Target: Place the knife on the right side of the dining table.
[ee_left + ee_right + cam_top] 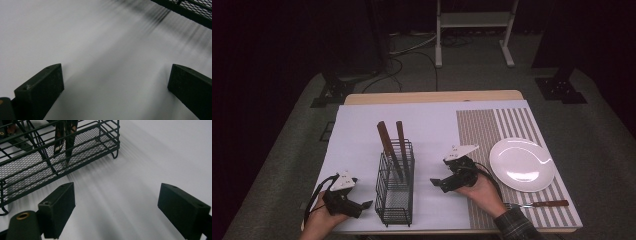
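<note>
Black wire-mesh cutlery basket stands mid-table, near the front edge; two wooden-handled utensils lean inside. Left gripper and right gripper flank it, jaws wide apart, empty. Bare white table cover behind the basket.

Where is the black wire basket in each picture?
High view: the black wire basket stands centre-low on the white table cover, between both grippers.
Left gripper view: its edge crosses the top right corner.
Right gripper view: it sits upper left.
Shared landmark: the white table cover.
</note>
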### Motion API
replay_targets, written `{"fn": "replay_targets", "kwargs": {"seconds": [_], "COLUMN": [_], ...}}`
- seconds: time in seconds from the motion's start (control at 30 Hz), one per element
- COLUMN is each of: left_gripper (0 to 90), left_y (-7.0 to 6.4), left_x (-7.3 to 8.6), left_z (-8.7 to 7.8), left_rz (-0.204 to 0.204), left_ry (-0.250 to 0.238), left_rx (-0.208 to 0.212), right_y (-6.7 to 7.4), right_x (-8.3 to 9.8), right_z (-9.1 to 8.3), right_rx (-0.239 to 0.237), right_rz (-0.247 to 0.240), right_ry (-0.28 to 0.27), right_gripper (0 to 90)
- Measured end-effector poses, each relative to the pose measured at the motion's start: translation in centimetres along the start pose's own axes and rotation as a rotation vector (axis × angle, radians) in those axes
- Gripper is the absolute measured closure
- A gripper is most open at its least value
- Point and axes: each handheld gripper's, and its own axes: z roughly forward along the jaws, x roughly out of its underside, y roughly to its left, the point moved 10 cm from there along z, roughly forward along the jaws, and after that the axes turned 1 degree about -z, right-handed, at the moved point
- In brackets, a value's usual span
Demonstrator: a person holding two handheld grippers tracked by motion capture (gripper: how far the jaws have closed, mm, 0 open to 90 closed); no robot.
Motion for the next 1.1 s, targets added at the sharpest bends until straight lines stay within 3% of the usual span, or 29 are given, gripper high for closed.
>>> {"fn": "replay_targets", "kwargs": {"seconds": [0.73, 1.1], "left_gripper": [0.0, 0.0], "left_y": [0.0, 0.0], "left_x": [0.0, 0.0], "left_z": [0.0, 0.0], "left_rz": [0.001, -0.003], "left_ry": [-0.001, -0.003], "left_rx": [-0.001, 0.0], "right_y": [-0.3, -0.3], "right_x": [-3.2, -5.4], "right_z": [-1.0, -1.6], "right_rx": [-0.021, -0.041], "right_rz": [0.009, -0.008], "right_ry": [-0.053, -0.092], "right_gripper": [14.9, 15.0]}}
